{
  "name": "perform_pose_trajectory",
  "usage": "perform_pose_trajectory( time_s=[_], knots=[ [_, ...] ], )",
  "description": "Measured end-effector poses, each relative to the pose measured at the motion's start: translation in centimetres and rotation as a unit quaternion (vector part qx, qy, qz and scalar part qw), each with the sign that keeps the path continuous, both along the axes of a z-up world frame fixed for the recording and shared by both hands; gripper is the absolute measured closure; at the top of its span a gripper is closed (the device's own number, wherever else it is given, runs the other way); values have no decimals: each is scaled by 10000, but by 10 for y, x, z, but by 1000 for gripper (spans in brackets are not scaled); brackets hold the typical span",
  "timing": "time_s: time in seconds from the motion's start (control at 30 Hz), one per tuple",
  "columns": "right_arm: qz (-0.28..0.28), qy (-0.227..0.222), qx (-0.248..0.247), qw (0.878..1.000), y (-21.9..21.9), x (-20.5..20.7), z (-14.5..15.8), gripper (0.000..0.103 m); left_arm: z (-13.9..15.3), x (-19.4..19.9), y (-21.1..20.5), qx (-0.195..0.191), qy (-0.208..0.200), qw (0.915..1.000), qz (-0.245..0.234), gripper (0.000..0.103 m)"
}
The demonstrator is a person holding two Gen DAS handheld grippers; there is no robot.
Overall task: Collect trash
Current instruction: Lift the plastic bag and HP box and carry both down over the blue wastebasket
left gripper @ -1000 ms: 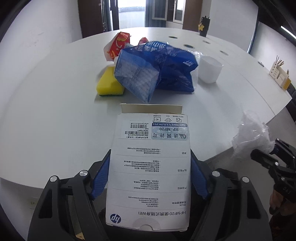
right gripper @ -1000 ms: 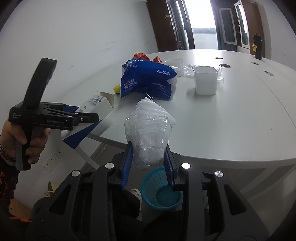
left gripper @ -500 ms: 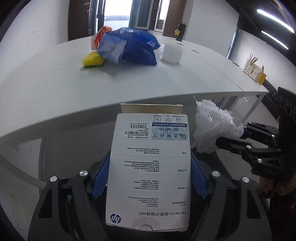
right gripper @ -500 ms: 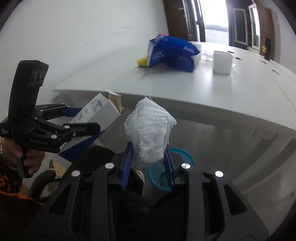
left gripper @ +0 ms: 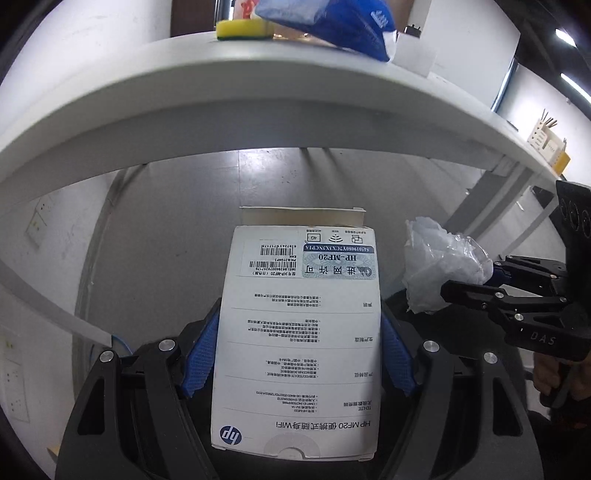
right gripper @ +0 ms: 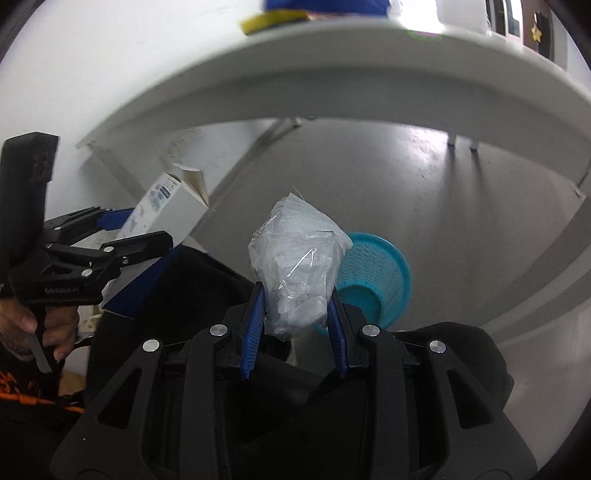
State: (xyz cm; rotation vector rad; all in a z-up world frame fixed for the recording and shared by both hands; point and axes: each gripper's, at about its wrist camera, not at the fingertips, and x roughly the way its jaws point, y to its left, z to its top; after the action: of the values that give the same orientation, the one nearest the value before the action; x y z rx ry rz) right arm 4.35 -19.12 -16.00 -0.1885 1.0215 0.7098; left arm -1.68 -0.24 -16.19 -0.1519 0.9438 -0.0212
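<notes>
Both grippers, holding box (left gripper: 299, 332) and plastic wad (right gripper: 295, 273), have dropped below the table (left gripper: 258, 96).

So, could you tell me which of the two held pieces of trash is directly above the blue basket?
The crumpled clear plastic bag in the right claw; the teal basket shows right behind it. The white HP box sits off left.

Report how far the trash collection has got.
Done: nothing visibly binned; the blue basket looks empty. In hand: the left hand-held gripper grips the white HP box, and the right hand-held gripper grips the crumpled plastic bag near the basket. Left: the blue packet and yellow sponge on the table.
</notes>
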Motion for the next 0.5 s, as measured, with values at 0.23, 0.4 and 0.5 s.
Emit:
perform_pose_trajectory(
  time_s=[0.23,0.4,0.5],
  knots=[
    [-279,412,-117,9987,3,31,-40,73,-48,40,8,-78,258,9991,316,28],
    [-364,635,-259,9970,12,49,-66,73,-66,55,4,1,37,9975,712,28],
    [-424,847,-519,9941,23,62,-87,73,-88,72,-2,174,332,9971,661,28]
  ],
)
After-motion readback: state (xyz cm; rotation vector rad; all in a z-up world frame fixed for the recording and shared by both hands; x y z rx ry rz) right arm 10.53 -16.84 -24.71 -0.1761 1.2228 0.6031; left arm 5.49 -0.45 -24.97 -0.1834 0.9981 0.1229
